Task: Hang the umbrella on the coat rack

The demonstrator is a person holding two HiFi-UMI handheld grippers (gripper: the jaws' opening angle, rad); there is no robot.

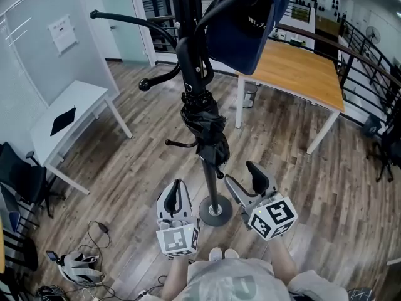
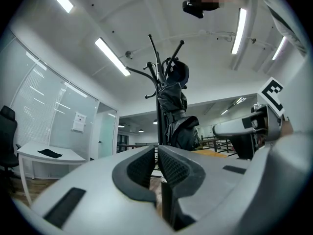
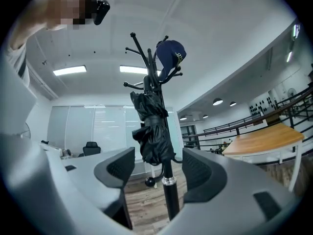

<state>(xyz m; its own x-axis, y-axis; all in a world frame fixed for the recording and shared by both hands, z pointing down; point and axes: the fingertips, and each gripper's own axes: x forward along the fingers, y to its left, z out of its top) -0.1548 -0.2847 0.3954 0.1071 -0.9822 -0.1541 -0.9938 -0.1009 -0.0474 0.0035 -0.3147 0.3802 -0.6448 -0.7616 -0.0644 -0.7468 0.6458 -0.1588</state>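
Wood-grain flooring [image 1: 144, 162] is spread beneath the left gripper [image 1: 177, 192] and the right gripper [image 1: 245, 177], and a wood-topped table [image 1: 301, 74] is seen well beyond the right one. A black coat rack [image 1: 209, 180] is planted between the two grippers, its pole just beside each of them. A folded black umbrella [image 1: 203, 121] is hung on the rack, above and ahead of both grippers, strapped shut and lying against the pole. A navy cap [image 1: 241, 33] is carried higher still on a top hook. The left gripper's jaws are brought together with nothing held; the right gripper's are spread wide and empty, with the pole seen beyond the gap.
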